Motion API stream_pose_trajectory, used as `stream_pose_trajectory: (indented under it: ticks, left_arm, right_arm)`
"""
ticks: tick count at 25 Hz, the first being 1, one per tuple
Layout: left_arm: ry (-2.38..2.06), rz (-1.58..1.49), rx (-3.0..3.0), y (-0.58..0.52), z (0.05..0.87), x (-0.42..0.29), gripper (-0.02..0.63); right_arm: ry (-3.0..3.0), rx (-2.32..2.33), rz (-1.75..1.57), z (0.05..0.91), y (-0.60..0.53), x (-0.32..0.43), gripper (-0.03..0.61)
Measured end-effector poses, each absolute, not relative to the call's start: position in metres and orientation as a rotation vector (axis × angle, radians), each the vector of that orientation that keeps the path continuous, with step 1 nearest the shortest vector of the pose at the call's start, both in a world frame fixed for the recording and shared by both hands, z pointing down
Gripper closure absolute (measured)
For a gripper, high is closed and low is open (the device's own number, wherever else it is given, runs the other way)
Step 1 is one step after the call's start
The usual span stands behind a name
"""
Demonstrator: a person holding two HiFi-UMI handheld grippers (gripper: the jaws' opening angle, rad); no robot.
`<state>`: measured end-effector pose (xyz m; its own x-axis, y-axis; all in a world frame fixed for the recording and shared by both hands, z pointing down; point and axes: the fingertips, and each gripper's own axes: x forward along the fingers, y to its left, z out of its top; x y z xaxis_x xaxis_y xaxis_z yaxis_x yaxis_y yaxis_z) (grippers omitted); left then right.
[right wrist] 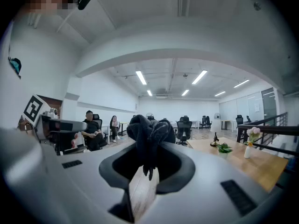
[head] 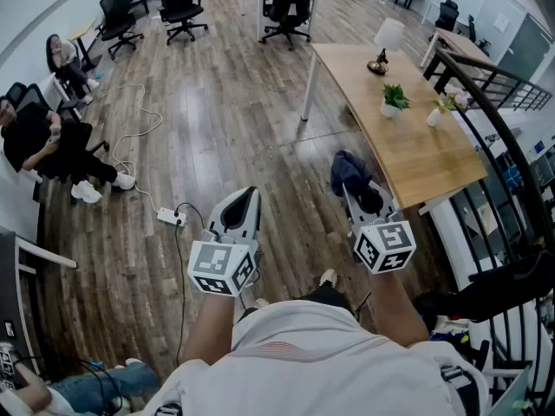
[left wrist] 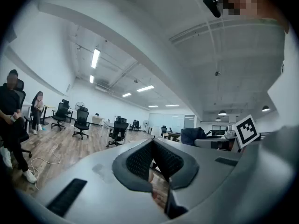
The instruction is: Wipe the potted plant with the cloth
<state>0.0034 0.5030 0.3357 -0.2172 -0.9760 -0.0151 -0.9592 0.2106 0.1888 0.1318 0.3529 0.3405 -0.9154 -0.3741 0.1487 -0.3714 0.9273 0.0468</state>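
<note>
The small potted plant (head: pixel 393 100) stands in a white pot on the wooden table (head: pixel 416 159), ahead and to the right; it also shows in the right gripper view (right wrist: pixel 224 148). My right gripper (head: pixel 352 185) is shut on a dark blue cloth (head: pixel 347 169), which bunches up over its jaw tips (right wrist: pixel 148 133). It is held in the air short of the table's near corner. My left gripper (head: pixel 246 195) is level beside it over the floor, its jaws shut with nothing between them (left wrist: pixel 152 143). The left gripper view catches the cloth (left wrist: pixel 193 135) off to the right.
A white vase with flowers (head: pixel 436 111) and a desk lamp (head: pixel 386 42) share the table. A black railing (head: pixel 507 137) runs along the right. On the wooden floor lie a power strip (head: pixel 171 217) and cable. Seated people (head: pixel 52 146) and office chairs (head: pixel 288 3) are further off.
</note>
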Motion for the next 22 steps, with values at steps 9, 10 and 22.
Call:
stream_pose_trajectory:
  ticks: [9, 10, 22]
  left_arm:
    - [-2.362, -0.242, 1.889, 0.509, 0.335, -0.001, 0.598]
    - [-2.362, -0.243, 1.888, 0.51, 0.335, -0.002, 0.598]
    - [-2.331, -0.25, 1.898, 0.507, 0.341, -0.001, 0.598]
  right_arm:
    - [-2.937, 0.549, -0.034, 0.342, 0.356, 0.123, 0.448]
    - [-2.936, 0.547, -0.034, 0.343, 0.357, 0.122, 0.448]
    - [-2.919, 0.574, -0.017, 0.35, 0.357, 0.13, 0.448]
